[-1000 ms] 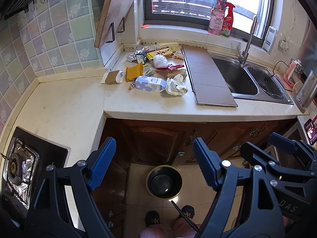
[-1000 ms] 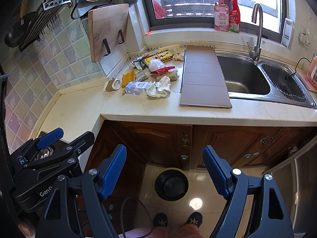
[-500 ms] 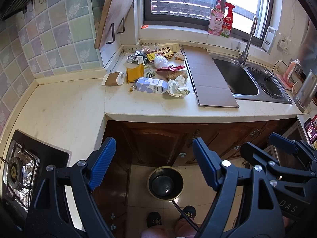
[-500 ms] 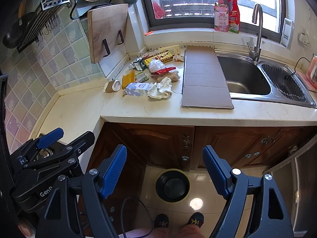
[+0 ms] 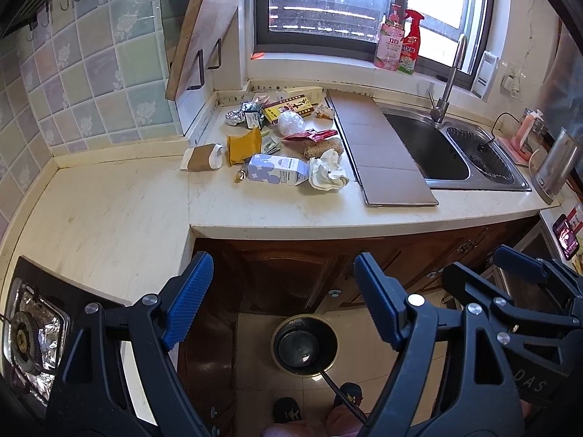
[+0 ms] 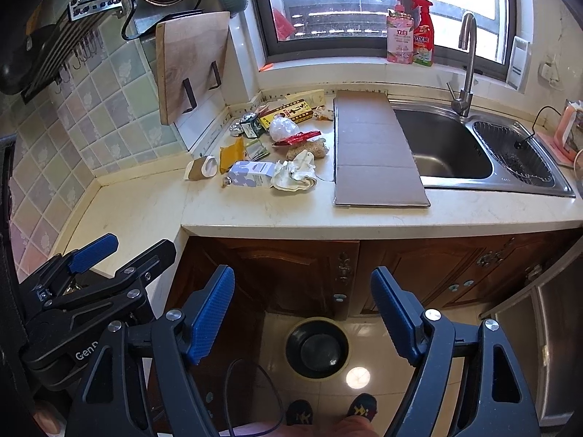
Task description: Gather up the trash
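Both wrist cams high, well back, facing shared counter (image 5: 255,211) & sink (image 6: 448,153).

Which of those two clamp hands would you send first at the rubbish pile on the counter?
Probably the left gripper. Both hang open and empty, back from the counter, but the milk carton and crumpled tissue sit almost dead ahead of it. The right gripper sees the carton off to its left.

Print on the yellow box (image 5: 293,107) is too small to read. The kettle (image 5: 555,167) is cut off at the frame edge. The bin (image 6: 316,347) interior appears dark; contents indiscernible.
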`<state>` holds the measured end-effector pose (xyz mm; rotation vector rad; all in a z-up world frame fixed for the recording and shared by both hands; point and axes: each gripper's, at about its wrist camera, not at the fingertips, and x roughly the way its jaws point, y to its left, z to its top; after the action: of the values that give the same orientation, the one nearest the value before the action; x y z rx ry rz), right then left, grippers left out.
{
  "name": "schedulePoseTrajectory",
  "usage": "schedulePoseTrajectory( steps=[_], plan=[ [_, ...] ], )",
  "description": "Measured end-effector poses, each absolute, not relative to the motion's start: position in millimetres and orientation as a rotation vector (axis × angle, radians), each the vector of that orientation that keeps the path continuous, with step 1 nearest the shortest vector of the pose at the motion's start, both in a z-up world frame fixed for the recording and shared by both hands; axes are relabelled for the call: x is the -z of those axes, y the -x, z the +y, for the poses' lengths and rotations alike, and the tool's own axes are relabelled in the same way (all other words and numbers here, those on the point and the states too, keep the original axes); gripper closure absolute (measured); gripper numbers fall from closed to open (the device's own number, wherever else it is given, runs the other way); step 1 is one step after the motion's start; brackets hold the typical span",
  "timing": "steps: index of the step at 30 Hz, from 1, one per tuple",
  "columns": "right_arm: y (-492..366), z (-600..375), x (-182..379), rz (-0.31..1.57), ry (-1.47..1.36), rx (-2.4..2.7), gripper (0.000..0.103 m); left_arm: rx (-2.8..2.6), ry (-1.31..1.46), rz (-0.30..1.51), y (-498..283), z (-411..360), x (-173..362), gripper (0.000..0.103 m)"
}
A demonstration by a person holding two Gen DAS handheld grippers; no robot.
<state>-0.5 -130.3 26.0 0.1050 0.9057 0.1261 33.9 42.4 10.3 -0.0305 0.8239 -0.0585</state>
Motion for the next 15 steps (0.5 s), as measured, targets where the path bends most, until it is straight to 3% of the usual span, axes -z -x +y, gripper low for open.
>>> schedulePoseTrajectory(
  steps=[15],
  plan=[
    [-44,-116,-13,0.919,-0.101,-0.123,0.024,0.070,0.065,0.842,-87,53,5,0.026]
  ],
)
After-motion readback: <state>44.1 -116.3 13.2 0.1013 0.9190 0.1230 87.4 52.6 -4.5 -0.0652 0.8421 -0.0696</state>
